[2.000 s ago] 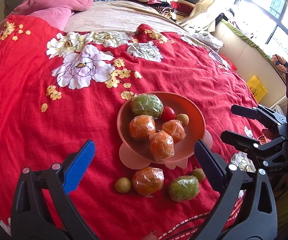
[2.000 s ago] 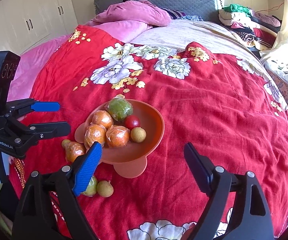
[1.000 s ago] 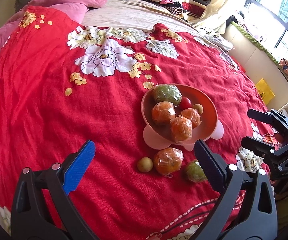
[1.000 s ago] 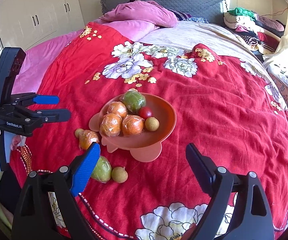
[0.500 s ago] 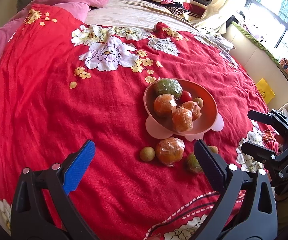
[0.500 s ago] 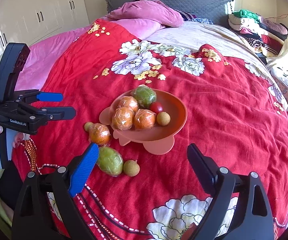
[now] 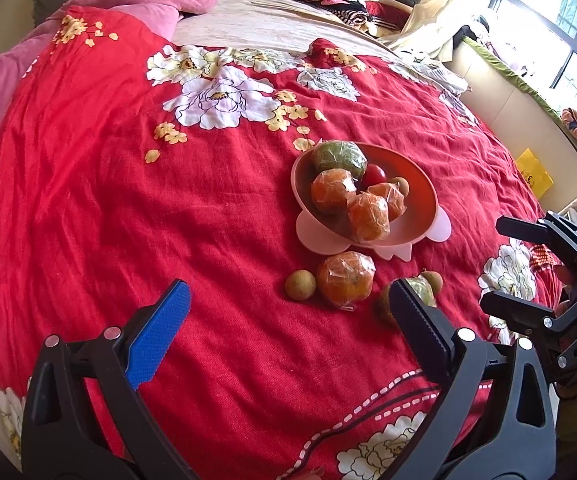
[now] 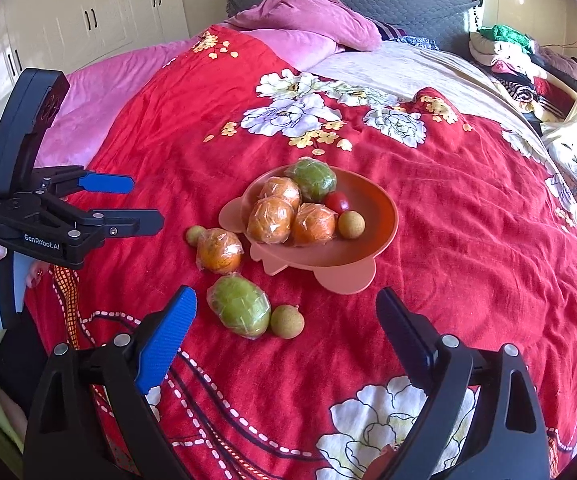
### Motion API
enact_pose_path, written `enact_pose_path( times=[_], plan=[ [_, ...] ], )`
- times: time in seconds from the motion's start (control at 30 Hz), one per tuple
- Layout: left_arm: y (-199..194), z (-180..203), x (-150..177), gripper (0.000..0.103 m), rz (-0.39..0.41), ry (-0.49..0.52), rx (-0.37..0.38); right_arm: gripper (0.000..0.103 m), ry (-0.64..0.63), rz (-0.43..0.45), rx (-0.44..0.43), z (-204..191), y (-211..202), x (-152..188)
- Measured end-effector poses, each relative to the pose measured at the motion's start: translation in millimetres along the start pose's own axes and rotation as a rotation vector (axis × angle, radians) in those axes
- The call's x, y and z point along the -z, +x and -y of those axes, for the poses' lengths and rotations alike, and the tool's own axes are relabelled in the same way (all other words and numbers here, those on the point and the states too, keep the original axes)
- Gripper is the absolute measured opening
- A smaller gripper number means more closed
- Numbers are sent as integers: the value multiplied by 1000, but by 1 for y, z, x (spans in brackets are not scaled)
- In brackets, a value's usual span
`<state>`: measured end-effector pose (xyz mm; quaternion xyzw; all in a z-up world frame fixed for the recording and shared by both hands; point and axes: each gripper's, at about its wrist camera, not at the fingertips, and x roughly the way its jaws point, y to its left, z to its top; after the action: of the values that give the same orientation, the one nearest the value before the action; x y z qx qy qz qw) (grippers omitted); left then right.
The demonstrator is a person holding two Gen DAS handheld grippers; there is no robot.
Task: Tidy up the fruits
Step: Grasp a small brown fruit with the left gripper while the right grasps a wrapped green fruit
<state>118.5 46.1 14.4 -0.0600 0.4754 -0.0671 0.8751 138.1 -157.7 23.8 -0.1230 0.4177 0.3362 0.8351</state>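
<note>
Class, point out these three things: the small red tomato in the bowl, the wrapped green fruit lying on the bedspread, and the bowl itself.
small red tomato [image 8: 337,201], right wrist view, its shiny top.
wrapped green fruit [image 8: 239,306], right wrist view, middle of its wrapping.
bowl [image 8: 382,216], right wrist view, bare inner wall.

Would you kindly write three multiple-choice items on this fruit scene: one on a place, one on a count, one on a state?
1. Where does the loose green wrapped fruit lie?
A. in the bowl
B. on the red bedspread
C. on the pink pillow

2. How many orange wrapped fruits sit in the bowl?
A. one
B. three
C. five

3. What is the state of the right gripper?
A. open, holding nothing
B. shut on a fruit
C. shut and empty

Answers: 1 B, it rests on the bedspread before the bowl; 2 B, three are clustered inside; 3 A, its fingers stand wide apart.
</note>
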Motion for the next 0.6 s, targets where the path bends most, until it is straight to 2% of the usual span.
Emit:
enact_pose_path(
  times=[0.6],
  plan=[
    [12,-4,20,93,-44,36,-36,91,-73,-47,-8,-24,19,8]
  ],
)
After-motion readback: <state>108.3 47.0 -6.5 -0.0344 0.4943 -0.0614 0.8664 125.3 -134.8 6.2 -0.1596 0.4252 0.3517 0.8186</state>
